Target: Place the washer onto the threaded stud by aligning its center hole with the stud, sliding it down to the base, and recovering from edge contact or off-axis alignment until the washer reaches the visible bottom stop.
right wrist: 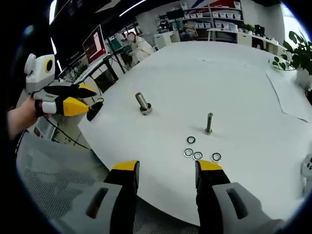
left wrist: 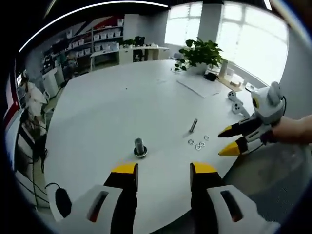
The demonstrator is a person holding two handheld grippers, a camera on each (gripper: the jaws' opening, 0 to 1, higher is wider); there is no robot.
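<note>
Right gripper (right wrist: 163, 170): jaws apart, empty; lowers squarely over one washer (right wrist: 191, 140).
Left gripper (left wrist: 163, 171): apart, empty.
Threaded stud (right wrist: 209, 123): upright, bare.

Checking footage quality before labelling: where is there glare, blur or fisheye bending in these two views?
Left gripper view: windows blow out white, and the round table bulges from the fisheye. Right gripper view: even light, washers and threaded stud sharp enough, shelves soft and bent toward the edge.

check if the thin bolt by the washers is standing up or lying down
Upright: in the right gripper view the thin bolt stands on end just beyond the washers.
</note>
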